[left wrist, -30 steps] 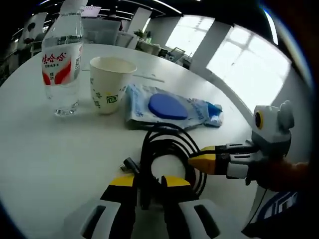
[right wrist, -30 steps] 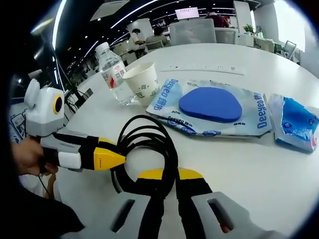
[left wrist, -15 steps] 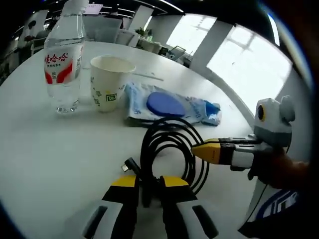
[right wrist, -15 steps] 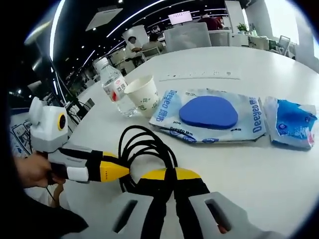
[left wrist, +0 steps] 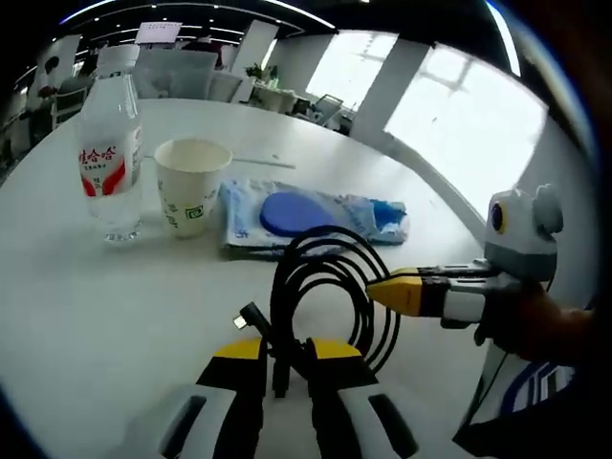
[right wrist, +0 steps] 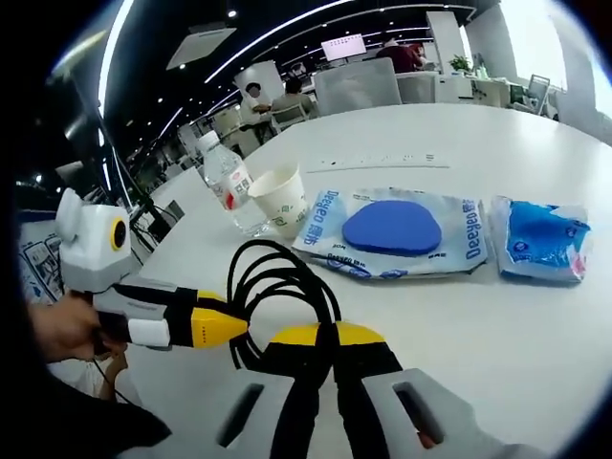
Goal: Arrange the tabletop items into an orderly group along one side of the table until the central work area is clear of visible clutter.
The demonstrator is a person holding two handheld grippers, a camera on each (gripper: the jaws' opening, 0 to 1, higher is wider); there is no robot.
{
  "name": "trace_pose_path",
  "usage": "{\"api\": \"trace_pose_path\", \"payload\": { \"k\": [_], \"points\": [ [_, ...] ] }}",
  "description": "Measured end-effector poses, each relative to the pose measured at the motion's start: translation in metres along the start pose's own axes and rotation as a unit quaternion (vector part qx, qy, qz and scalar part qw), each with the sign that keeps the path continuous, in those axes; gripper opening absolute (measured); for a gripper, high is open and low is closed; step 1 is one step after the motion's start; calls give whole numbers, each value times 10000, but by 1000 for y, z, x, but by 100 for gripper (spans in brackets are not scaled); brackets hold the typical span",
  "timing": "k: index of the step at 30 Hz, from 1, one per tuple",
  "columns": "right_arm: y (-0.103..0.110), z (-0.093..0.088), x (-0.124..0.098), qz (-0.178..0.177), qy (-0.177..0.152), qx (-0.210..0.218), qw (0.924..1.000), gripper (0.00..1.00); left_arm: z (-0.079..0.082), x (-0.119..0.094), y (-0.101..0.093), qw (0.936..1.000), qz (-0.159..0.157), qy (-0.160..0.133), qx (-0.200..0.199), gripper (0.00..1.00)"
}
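A coiled black cable [left wrist: 280,287] stands up off the white table [left wrist: 96,287], held from two sides. My left gripper [left wrist: 282,350] is shut on its lower strands. My right gripper [left wrist: 390,292] comes in from the right, shut on the coil's right side. In the right gripper view the cable [right wrist: 325,292] runs between my right gripper [right wrist: 323,335] and the left gripper [right wrist: 218,329], both closed on it. Beyond it, in a row, stand a water bottle [left wrist: 107,163], a paper cup [left wrist: 189,186], a wet-wipes pack with a blue lid [left wrist: 287,215] and a small blue packet [left wrist: 387,215].
In the right gripper view the bottle [right wrist: 228,182], cup [right wrist: 282,196], wipes pack [right wrist: 392,229] and blue packet [right wrist: 535,239] lie across the middle of the table [right wrist: 497,325]. A thin strip [right wrist: 382,161] lies farther back. Chairs and seated people are behind the table's far edge.
Both views have drawn back and up, so the bottle, cup and packs look smaller and farther. The cable coil stays gripped by both grippers and now stands more upright.
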State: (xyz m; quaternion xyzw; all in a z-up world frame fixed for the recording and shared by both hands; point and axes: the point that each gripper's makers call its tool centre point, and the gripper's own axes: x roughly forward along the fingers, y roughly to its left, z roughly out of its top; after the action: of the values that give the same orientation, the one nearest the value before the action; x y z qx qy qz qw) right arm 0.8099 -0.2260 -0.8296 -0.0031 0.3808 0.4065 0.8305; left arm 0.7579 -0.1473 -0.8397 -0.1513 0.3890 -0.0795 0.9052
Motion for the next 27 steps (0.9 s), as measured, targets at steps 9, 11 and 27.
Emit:
{"api": "trace_pose_path", "payload": {
  "k": [9, 11, 27],
  "points": [
    [-11, 15, -16, -75, -236, 116, 9996, 0, 18, -1, -16, 9997, -92, -108, 176, 14],
    [-14, 18, -19, -98, -287, 131, 9995, 0, 22, 0, -20, 9996, -125, -119, 208, 14],
    [-54, 25, -48, -382, -502, 285, 9976, 0, 39, 22, -60, 9980, -395, -79, 492, 14]
  ]
}}
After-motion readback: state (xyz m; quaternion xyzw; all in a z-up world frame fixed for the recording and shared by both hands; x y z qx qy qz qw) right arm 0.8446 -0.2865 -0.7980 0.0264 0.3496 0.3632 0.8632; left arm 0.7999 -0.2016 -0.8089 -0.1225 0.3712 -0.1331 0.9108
